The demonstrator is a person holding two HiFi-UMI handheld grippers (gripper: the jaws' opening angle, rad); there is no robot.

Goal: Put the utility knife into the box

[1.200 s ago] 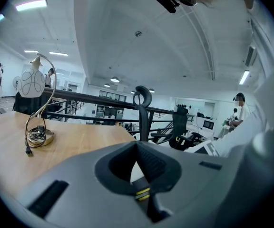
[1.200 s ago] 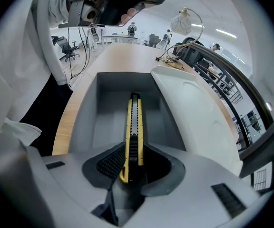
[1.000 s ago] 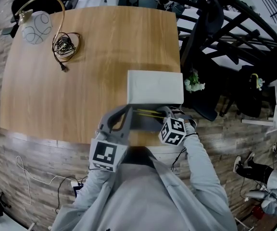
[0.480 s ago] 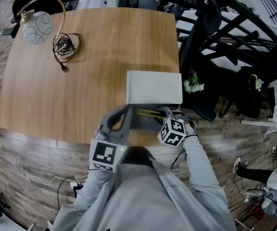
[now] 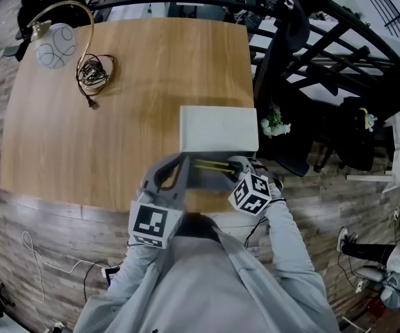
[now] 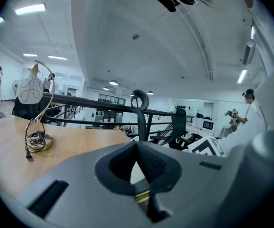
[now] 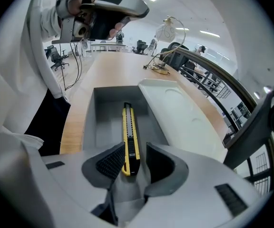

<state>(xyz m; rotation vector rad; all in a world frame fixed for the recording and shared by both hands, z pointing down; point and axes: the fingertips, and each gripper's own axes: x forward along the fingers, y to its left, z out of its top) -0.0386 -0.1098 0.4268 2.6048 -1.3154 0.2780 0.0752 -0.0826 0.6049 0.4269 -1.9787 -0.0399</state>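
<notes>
Nearest, low on the left, the left tool (image 6: 137,152) has its jaws drawn together at the tips. Through the small gap beneath them a pale sliver and a touch of yellow show. I take these for things beyond the tool, not something clamped. It sits at the left near corner of the box (image 7: 107,120), and I cannot tell whether it touches it.

To its right, the right tool (image 7: 136,163) reaches in from the right end of the box. Its jaws stand narrowly apart around the near end of the utility knife (image 7: 128,127). One pad is against or just beside the knife, and a strip of grey shows between the knife and the other pad, so this looks like a loose straddle, not a firm grip.

The knife lies lengthwise inside the grey tray, apparently resting on its floor. The pale lid (image 7: 180,113) is folded open on the far side.

Farther off on the bench (image 5: 117,130), well apart from the box, are a coiled cable (image 5: 92,68) and a round lamp (image 5: 54,46) at the far left corner.

The placing looks all but done. What remains is probably to draw the right tool clear without dragging the knife.
</notes>
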